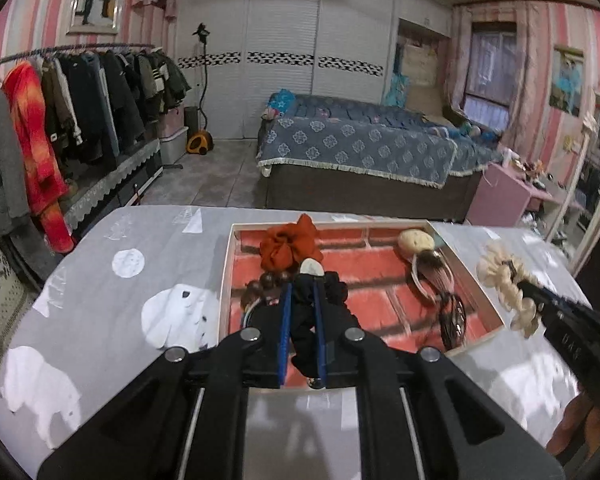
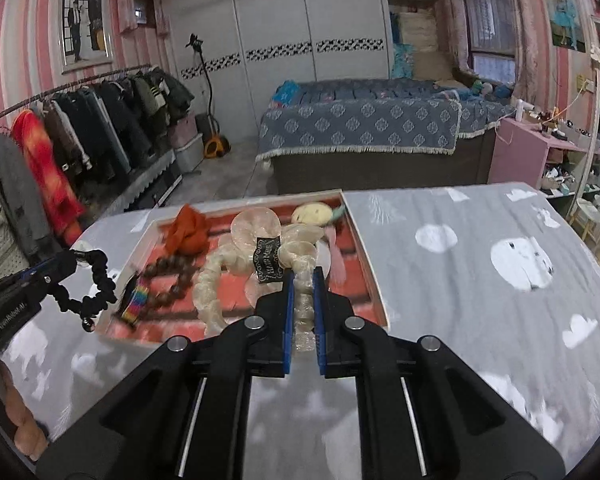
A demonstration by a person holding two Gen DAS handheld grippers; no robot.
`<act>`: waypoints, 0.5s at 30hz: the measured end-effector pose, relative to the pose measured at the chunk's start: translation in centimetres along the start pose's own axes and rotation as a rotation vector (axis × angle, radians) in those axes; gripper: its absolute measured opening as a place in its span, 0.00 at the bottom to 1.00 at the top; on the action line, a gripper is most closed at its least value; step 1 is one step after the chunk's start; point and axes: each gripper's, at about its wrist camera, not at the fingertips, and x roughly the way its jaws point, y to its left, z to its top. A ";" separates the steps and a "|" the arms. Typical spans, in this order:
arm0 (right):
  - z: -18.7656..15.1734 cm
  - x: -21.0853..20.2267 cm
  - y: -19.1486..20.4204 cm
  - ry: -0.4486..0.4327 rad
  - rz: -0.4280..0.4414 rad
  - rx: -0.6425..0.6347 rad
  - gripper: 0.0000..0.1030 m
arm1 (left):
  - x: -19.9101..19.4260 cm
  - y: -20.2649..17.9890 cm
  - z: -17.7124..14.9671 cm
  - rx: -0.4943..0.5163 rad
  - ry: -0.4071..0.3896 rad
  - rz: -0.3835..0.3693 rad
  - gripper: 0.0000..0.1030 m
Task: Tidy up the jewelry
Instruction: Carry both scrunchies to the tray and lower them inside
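Note:
A shallow white-rimmed tray (image 1: 476, 280) with a red brick-pattern floor lies on the grey table. My left gripper (image 1: 302, 286) is shut on a black scrunchie (image 1: 332, 292) and holds it above the tray's left part; the scrunchie also shows in the right wrist view (image 2: 96, 280). My right gripper (image 2: 303, 276) is shut on a cream sheer scrunchie (image 2: 216, 280) with a black label, over the tray (image 2: 364, 248); it also shows in the left wrist view (image 1: 504, 276). An orange scrunchie (image 1: 288, 244), brown wooden beads (image 2: 168, 276), a rainbow piece (image 2: 134, 304) and a beige clip (image 1: 416, 240) lie in the tray.
The table wears a grey cloth with white animal prints (image 2: 520, 260). A dark hair tie with a pale band (image 1: 440, 292) lies at the tray's right side. Beyond the table stand a bed (image 1: 360, 148) and a clothes rack (image 1: 80, 92).

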 end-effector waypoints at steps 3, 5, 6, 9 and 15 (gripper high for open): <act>-1.1 1.9 -0.2 -0.010 -0.002 0.003 0.09 | 1.0 -0.1 0.2 -0.005 -0.014 0.012 0.11; -1.5 2.9 -0.3 -0.003 -0.017 -0.017 0.09 | 1.5 -0.4 0.1 0.010 -0.029 0.021 0.11; -1.6 3.2 -0.3 -0.007 -0.025 -0.020 0.09 | 1.8 -0.6 0.0 0.016 -0.034 0.030 0.11; -2.0 4.2 -1.0 -0.009 -0.006 0.016 0.09 | 2.8 -0.6 -0.5 0.030 -0.031 0.044 0.11; -2.5 5.0 -1.0 -0.014 -0.029 -0.006 0.09 | 5.1 0.5 -1.4 0.004 0.001 0.037 0.11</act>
